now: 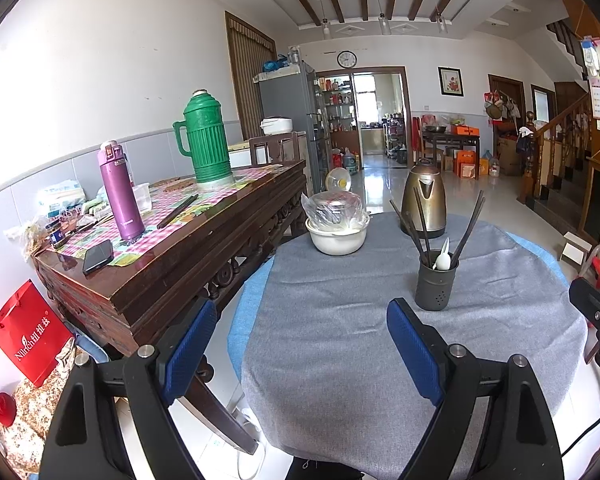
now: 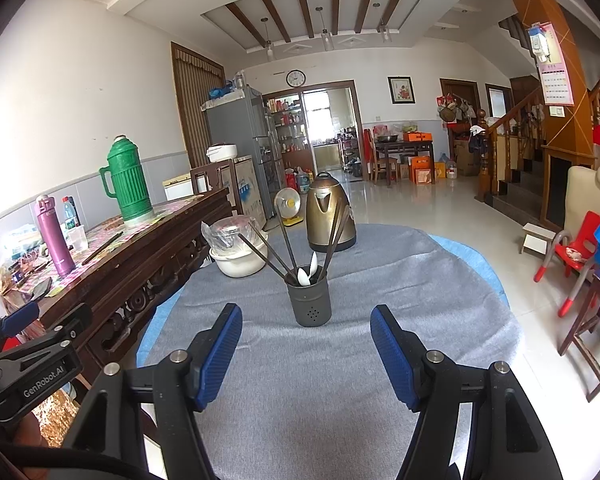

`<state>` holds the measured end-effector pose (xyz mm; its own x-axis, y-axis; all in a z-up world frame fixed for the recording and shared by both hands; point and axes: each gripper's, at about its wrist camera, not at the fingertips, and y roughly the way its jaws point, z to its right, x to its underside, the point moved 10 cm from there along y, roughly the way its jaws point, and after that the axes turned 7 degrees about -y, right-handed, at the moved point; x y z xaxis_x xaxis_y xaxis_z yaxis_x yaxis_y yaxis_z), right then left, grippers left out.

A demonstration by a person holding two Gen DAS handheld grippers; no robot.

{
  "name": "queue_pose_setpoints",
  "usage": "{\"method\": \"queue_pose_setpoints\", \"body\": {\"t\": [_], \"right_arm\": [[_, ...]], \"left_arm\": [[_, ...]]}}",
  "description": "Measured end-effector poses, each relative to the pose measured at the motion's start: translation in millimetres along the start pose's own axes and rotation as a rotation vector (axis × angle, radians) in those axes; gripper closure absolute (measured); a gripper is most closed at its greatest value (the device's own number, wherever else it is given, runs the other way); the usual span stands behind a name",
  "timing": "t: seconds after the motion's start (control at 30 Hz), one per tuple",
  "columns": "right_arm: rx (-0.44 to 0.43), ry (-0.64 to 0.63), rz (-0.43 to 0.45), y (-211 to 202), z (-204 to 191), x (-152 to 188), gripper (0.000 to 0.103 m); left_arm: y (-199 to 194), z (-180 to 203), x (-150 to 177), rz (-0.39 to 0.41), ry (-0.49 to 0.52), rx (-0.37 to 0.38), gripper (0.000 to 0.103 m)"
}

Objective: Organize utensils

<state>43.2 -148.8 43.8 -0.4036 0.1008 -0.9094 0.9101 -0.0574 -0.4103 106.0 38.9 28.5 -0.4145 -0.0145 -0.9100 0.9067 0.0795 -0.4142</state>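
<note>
I held both claws wide open and empty, the left claw (image 1: 300, 356) and right claw (image 2: 306, 354) short of the utensil holder (image 2: 309, 300) mid-bench. Its chopsticks (image 2: 272, 254) splayed outward; a careless reach would probably tip it toward the kettle (image 2: 330, 216).

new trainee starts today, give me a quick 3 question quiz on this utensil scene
1. True or false: the utensil holder lies tipped over on the grey cloth.
2. What white item sits among the dark chopsticks in the holder?
3. Which stands behind the holder: A) kettle B) toaster C) vase?

Key: 1 false, it stands upright. 2 a white spoon. 3 A.

Both the left gripper and right gripper are open and empty.
</note>
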Motion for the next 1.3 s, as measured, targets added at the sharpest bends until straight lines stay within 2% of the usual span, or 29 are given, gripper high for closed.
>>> {"method": "queue_pose_setpoints", "body": {"t": [1.3], "right_arm": [[0.009, -0.014, 0.025, -7.4, -3.3, -5.6, 0.033]], "left_arm": [[-7.3, -2.0, -6.0, 0.023, -0.007, 0.0, 0.015]]}}
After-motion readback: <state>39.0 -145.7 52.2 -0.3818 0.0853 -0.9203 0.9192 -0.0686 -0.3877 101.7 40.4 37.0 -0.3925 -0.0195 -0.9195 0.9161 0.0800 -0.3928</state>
